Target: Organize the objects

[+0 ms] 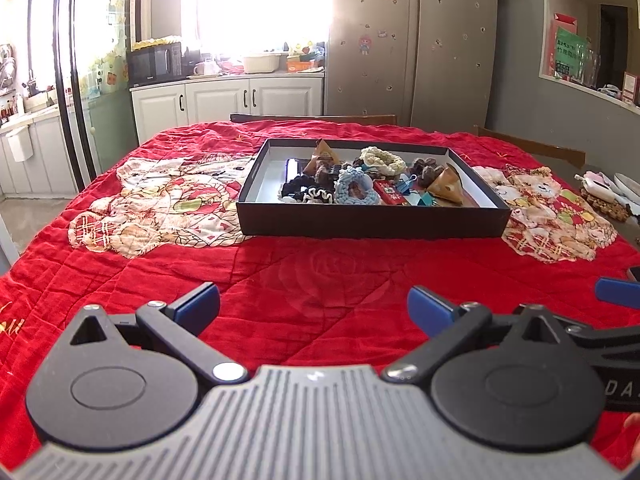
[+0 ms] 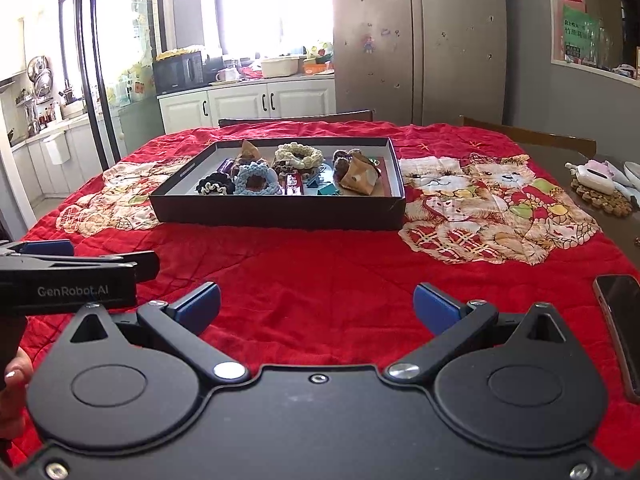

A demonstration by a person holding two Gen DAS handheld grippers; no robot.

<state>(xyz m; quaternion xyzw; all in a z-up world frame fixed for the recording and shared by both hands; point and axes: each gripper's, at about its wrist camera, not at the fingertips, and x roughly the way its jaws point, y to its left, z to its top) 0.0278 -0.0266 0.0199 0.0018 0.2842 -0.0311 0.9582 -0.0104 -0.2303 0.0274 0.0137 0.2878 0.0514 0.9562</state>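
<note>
Both blue-padded claws are held low at the bottom of the frame over the red quilted cloth (image 1: 304, 280). The left gripper (image 1: 313, 309) is spread wide and nothing is held; the right gripper (image 2: 317, 307) is likewise spread and empty. The shallow black cardboard box (image 1: 372, 222) is seen at centre frame, well apart from both claws. Inside it, a light blue crocheted scrunchie (image 1: 356, 188), a cream crocheted scrunchie (image 2: 299, 154) and brown paper-wrapped packets (image 2: 358, 176) are heaped together. A dark smartphone (image 2: 620, 320) lies at the right edge.
</note>
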